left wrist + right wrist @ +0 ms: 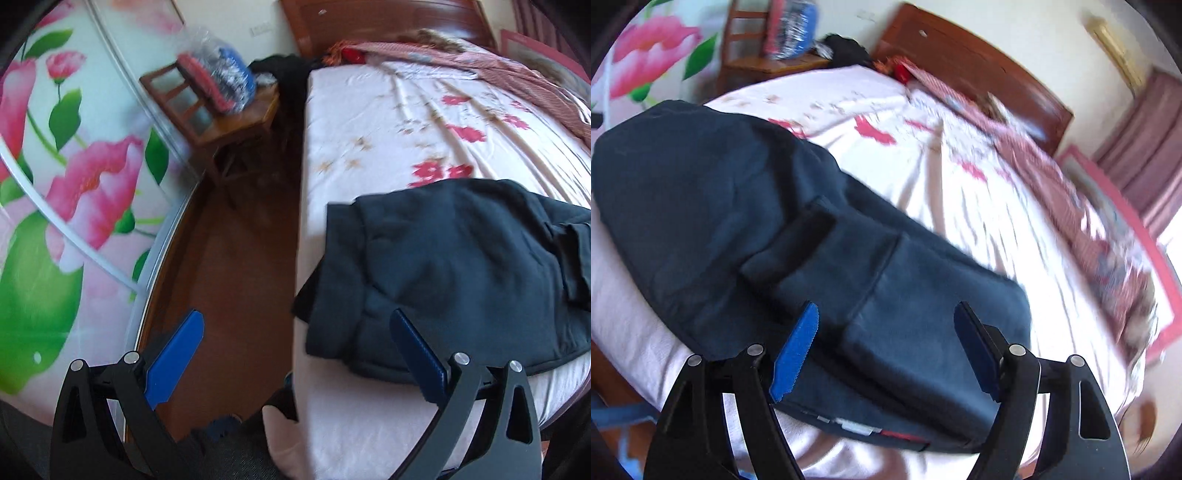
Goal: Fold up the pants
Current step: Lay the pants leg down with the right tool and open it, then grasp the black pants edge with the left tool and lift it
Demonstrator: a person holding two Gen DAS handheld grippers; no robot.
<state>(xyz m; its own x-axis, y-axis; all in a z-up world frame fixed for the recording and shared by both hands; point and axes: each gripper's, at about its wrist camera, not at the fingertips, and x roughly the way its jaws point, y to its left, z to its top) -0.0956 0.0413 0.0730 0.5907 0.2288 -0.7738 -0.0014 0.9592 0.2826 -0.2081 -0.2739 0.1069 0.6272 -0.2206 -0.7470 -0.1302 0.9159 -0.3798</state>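
Note:
Dark navy pants [454, 266] lie folded in layers on the white flowered bed sheet [388, 122], near the bed's front left corner. My left gripper [295, 332] is open, with wide blue pads; its right finger is over the pants' near edge and its left finger is over the floor. In the right wrist view the pants [746, 206] spread from far left to near centre, with a folded flap on top. My right gripper [886, 328] hangs open just above the near end of the pants, with no cloth pinched between its pads.
A wooden chair [207, 110] with a plastic-wrapped bundle stands left of the bed beside a flower-printed wardrobe door [74, 184]. Brown floor [229, 280] runs between them. A patterned quilt [1071, 192] and wooden headboard [979, 62] lie at the far side. A slippered foot [284, 435] shows below.

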